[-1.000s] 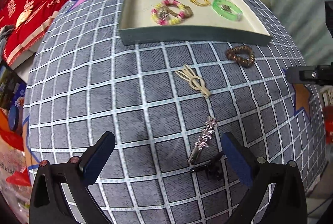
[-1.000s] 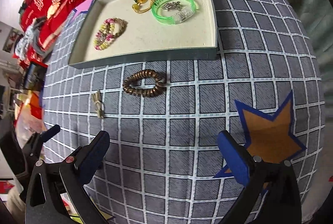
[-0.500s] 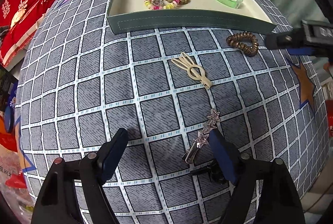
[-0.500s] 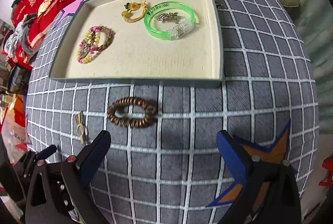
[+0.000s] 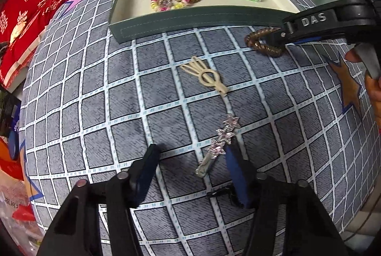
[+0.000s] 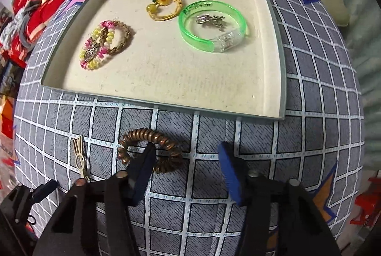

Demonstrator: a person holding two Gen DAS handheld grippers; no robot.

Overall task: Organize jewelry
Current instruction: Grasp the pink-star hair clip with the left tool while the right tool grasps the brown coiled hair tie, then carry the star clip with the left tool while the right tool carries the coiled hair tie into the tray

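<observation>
Right wrist view: both grippers have dropped and narrowed onto loose pieces.
Right gripper point(image 6: 187, 156) part-open, straddling brown coil tie point(image 6: 150, 152); left gripper point(image 5: 193, 153) part-open around star clip point(image 5: 220, 141). Tray point(image 6: 281, 80) at 12 o'clock.

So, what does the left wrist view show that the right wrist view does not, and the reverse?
Only the left wrist view shows the star hair clip between the open left gripper fingers, and a black clip near it. Only the right wrist view shows the open right gripper from behind, one finger inside the brown coil tie. Both show the tray, the green bangle and the cream clip.
</observation>
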